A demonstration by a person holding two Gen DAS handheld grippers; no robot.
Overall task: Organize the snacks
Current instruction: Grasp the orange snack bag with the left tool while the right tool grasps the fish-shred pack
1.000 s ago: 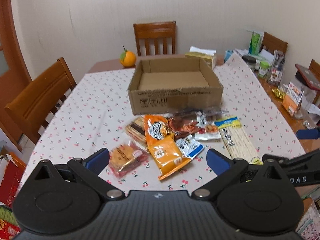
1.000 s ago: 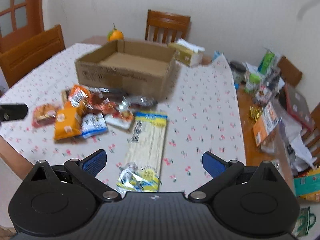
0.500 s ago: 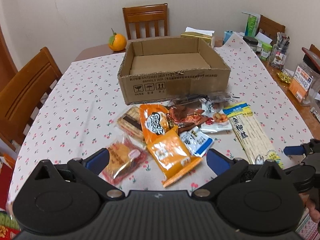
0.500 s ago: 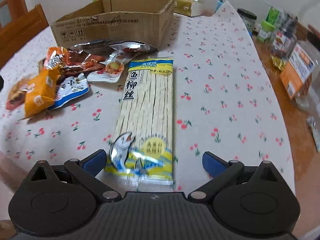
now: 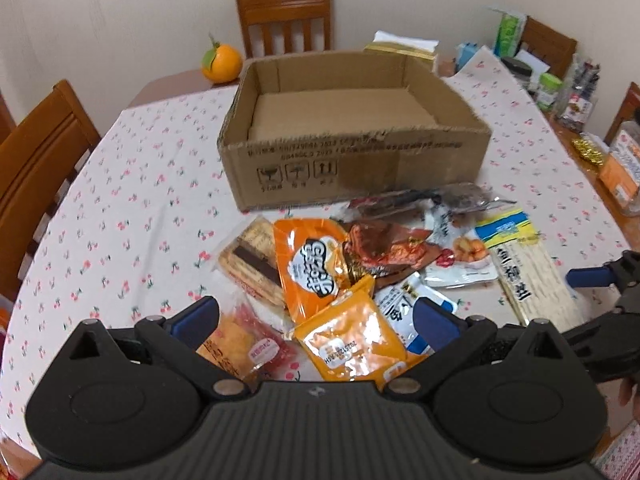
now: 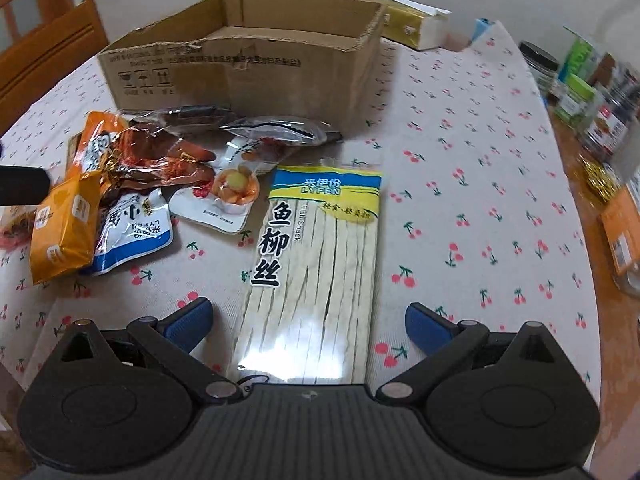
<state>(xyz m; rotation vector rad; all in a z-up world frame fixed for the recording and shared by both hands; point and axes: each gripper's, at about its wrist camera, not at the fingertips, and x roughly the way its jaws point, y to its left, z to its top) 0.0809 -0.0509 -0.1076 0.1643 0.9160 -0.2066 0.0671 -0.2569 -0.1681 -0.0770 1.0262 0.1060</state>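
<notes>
I have brought right gripper point(image 6: 306, 322) down, tongs spread astride fish snack pack point(image 6: 316, 264); left gripper point(image 5: 316, 322) spread over orange packet point(image 5: 352, 344); cardboard box point(image 5: 352, 160) unfilled.

Your left gripper point(image 5: 314, 320) and right gripper point(image 6: 308, 322) both hover low, jaws spread wide, holding nothing.

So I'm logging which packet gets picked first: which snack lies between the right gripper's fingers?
The long fish snack packet, yellow and blue at its far end, lies lengthwise between the open right gripper fingers. The other packets are piled to its left.
</notes>
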